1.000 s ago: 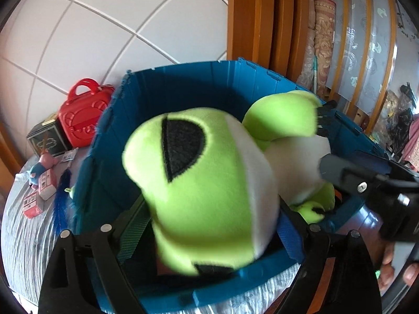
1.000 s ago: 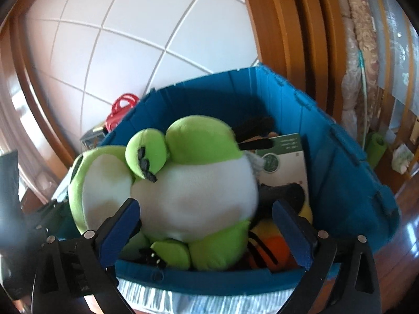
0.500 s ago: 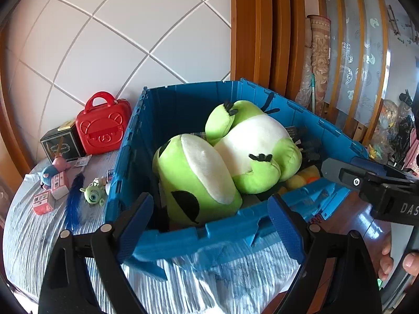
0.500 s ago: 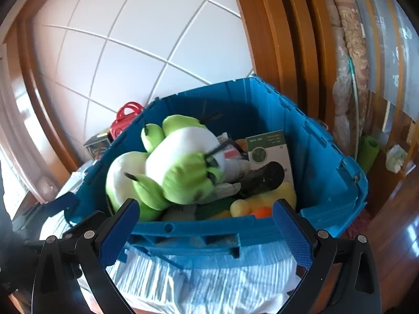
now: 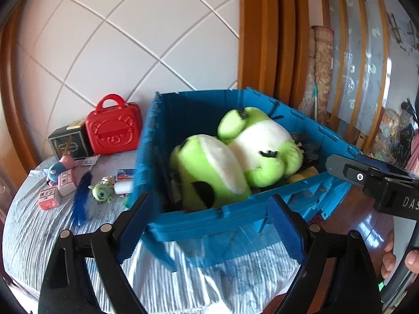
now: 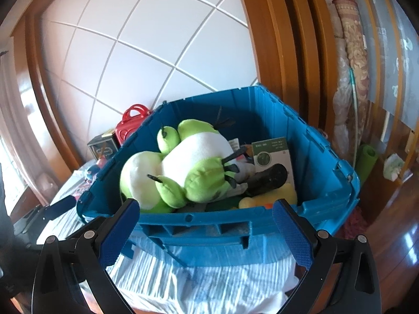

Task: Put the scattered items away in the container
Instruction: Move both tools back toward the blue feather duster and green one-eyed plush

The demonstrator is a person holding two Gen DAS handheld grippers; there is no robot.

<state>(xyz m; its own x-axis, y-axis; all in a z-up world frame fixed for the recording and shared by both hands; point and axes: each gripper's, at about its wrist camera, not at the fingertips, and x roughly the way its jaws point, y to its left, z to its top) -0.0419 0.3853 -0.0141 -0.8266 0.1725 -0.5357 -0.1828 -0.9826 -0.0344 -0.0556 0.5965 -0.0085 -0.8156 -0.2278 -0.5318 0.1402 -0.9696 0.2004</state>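
Tools (image 5: 210, 223) back, frog plush (image 5: 235, 157) released.

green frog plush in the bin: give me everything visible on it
The green frog plush is soft lime-green fabric with a white belly, a black oval eye patch and black stitched toes. It lies on its side in the blue crate, head toward the near-left corner, limbs bunched, on top of other contents. Neither gripper touches it. Whether it is one toy or two pressed together is unclear.
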